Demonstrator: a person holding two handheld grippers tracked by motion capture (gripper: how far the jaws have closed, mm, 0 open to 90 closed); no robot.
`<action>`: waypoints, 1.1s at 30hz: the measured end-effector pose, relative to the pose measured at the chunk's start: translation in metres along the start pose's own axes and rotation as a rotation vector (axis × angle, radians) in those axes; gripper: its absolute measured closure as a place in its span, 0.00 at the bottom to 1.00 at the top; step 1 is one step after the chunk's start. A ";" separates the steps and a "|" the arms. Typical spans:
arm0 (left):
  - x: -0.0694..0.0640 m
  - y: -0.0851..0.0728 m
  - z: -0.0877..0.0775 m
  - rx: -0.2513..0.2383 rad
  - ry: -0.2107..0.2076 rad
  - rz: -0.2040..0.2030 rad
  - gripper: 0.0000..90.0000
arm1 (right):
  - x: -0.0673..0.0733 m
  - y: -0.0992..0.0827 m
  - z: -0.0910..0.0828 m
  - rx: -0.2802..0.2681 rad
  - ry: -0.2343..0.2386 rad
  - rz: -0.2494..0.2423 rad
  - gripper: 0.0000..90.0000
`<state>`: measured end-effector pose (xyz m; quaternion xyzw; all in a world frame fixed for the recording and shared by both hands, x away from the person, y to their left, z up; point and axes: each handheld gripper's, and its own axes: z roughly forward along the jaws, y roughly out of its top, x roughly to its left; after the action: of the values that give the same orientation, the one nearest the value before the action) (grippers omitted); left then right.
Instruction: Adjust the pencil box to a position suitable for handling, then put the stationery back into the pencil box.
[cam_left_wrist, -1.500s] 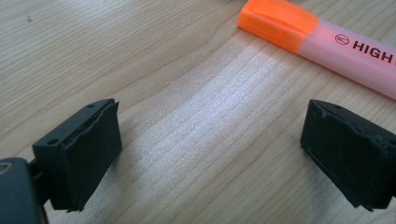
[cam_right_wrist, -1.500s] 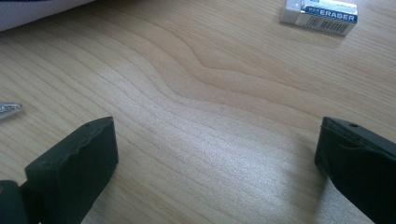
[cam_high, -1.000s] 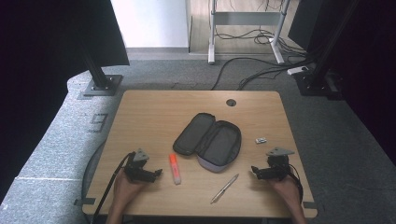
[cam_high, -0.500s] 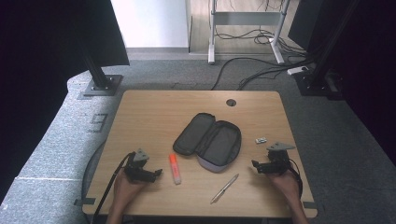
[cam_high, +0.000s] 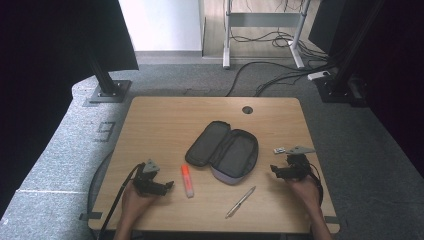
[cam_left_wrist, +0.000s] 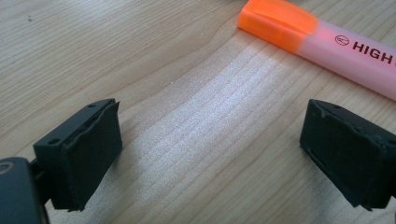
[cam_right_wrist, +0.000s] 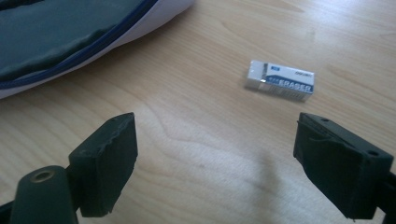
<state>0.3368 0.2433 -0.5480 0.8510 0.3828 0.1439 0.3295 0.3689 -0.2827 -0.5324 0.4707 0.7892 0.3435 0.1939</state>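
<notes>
Beside the unzipped pencil case (cam_high: 224, 152), the right hand-held gripper (cam_right_wrist: 215, 163) is narrowing its empty jaws, lining up toward the eraser (cam_right_wrist: 280, 80), while the left hand-held gripper (cam_left_wrist: 210, 158) is waiting unclenched near the highlighter (cam_left_wrist: 322, 39).

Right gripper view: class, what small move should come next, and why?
Probably ease the right gripper forward toward the eraser. Its jaws, which have just been closing a little, stand apart over bare table; the eraser lies ahead, beside the open pencil case.

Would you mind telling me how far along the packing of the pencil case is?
Done: the pencil case lies unzipped and open. In hand: nothing; the right gripper, jaws just narrowing on nothing, faces the eraser. Left: eraser, highlighter and pen remain on the table.
</notes>
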 end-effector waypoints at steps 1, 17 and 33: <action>0.000 0.000 0.000 0.000 0.000 0.000 0.06 | -0.001 0.001 0.001 0.001 -0.002 0.003 0.16; 0.000 0.000 0.000 0.000 0.000 0.000 0.06 | -0.023 0.010 0.015 0.003 -0.029 0.044 0.26; 0.000 0.000 0.000 -0.001 0.000 0.000 0.06 | -0.031 0.029 0.033 0.010 -0.043 0.048 0.37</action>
<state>0.3367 0.2432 -0.5480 0.8507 0.3828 0.1441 0.3301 0.4229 -0.2887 -0.5347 0.4977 0.7750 0.3340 0.2002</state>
